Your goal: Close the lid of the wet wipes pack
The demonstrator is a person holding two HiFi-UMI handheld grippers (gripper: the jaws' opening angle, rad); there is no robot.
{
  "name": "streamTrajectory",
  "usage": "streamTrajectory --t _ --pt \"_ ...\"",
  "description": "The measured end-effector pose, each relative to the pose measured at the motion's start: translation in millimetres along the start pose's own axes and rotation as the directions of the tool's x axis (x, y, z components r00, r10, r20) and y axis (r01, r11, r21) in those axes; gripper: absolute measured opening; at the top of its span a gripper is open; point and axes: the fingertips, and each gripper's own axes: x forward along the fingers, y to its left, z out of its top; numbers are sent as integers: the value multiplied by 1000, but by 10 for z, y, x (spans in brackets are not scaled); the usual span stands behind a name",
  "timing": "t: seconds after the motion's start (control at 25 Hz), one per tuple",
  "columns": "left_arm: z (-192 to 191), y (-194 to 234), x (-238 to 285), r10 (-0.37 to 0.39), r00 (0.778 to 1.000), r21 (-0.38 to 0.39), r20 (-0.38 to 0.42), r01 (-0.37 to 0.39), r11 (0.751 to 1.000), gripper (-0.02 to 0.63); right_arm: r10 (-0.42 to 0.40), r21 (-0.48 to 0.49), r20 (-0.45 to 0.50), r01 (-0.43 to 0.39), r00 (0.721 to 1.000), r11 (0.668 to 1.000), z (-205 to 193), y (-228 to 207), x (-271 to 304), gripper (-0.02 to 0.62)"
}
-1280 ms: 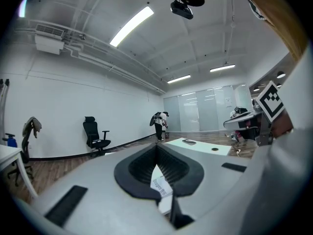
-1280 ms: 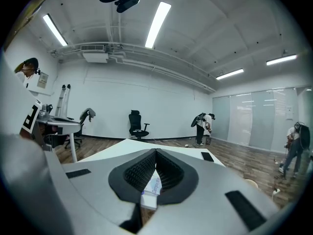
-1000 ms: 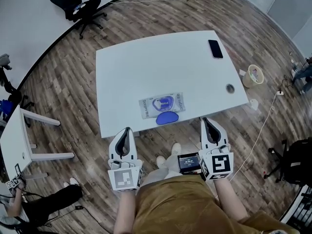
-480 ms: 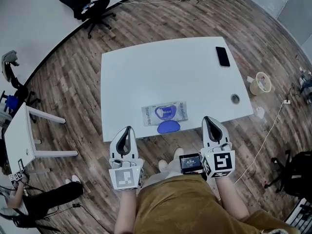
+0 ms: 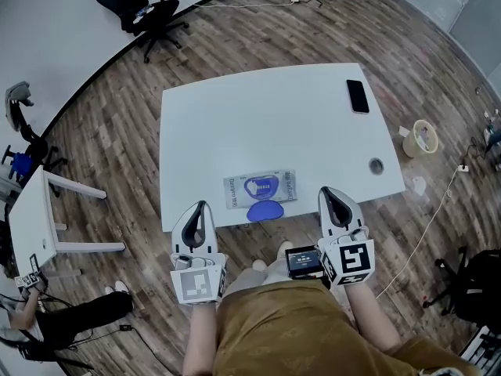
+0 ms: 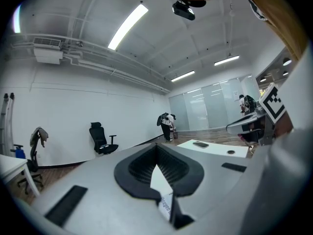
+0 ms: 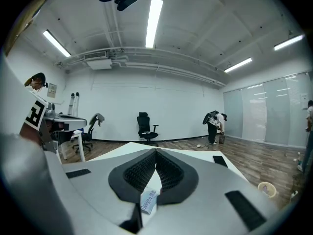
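- Wood-plank flooring [image 5: 102,131] surrounds a white worktop [image 5: 258,124] in an open room; a black office chair [image 5: 145,10] stands well apart from it, near the curved wall.
- The wet wipes pack [image 5: 260,189] lies flat on the worktop, close to the edge nearest the person and roughly midway between the two claws.
- The blue lid [image 5: 264,210] is open. It lies flat on the worktop on the near side of the pack, touching the pack's edge and reaching the rim of the worktop.
- A black smartphone [image 5: 357,96] lies near the far right corner of the worktop; a round cable port [image 5: 376,165] sits near the right edge.
- The left claw [image 5: 200,205] hovers at the near edge of the worktop, left of the pack and apart from it. Its jaws meet at the tips and grip nothing.
- The right claw [image 5: 324,190] hovers at the near edge, right of the pack and apart from it. Its jaws also meet at the tips and grip nothing.
- In each gripper view, part of the pack's printed label shows through the gap behind the closed tips.
- A small waste bin [image 5: 421,138] stands on the floor to the right of the worktop.
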Motion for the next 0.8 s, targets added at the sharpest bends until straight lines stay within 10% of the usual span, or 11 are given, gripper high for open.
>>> streamTrajectory --t 0.8 --pt "-390 44 368 -53 995 -54 -79 49 997 5 -2 -4 -83 2 997 1000 -232 26 308 8"
